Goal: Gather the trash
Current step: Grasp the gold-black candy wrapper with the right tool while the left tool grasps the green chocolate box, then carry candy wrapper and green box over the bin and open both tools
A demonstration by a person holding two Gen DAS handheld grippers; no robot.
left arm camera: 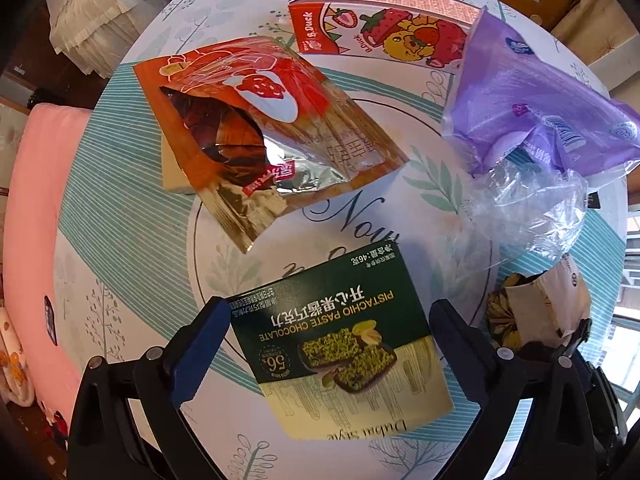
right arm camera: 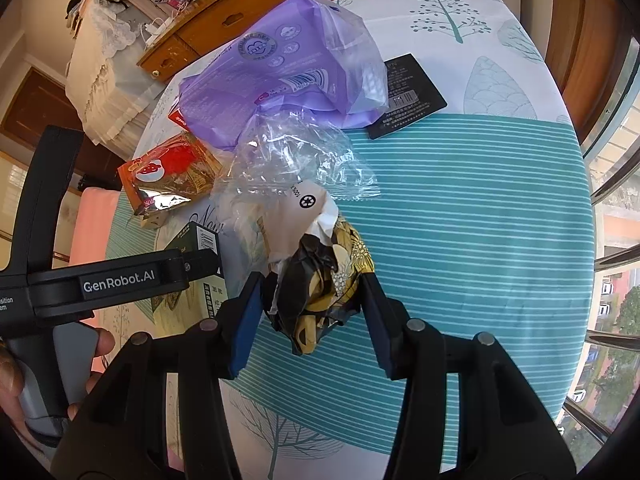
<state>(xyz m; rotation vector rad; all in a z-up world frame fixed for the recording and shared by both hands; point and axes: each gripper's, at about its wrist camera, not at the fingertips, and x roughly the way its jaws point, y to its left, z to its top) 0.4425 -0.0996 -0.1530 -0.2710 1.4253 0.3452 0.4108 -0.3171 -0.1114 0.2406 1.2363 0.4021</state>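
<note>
Left wrist view. Blue-padded jaws of the left gripper [left arm camera: 330, 340] stood wide apart, pointing straight down, with the green pistachio chocolate box [left arm camera: 340, 344] lying flat between them; neither pad visibly pressed on its edges. Beyond it on the patterned tabletop [left arm camera: 120, 208] lay a torn red foil pouch [left arm camera: 256, 128], a strawberry carton [left arm camera: 372, 28], a purple plastic pack [left arm camera: 532, 108] and a crumpled clear wrapper [left arm camera: 532, 212]. At the right edge the crumpled black-and-gold bag [left arm camera: 540, 312] showed partly.

Right wrist view. Jaws of the right gripper [right arm camera: 316, 312] were clamped, about half closed, on the black-and-gold bag [right arm camera: 324, 280], whose white paper top [right arm camera: 304, 216] stood up toward the clear wrapper [right arm camera: 296, 160]. The purple pack [right arm camera: 272, 76] lay behind that, with a black card [right arm camera: 408, 96] just beside it, and the red pouch [right arm camera: 168, 172] to the left. At the left edge the body of the left gripper, held by the person's hand [right arm camera: 12, 380], stood over the green box [right arm camera: 196, 252].

Step in hand, as judged: one piece of trash was already gripped on the right, and the left was set to take the box. The next move called for lowering the left jaws around the box's two long edges and closing on them squarely, since a flat box could slip or tip. No bin was visible in either view.
</note>
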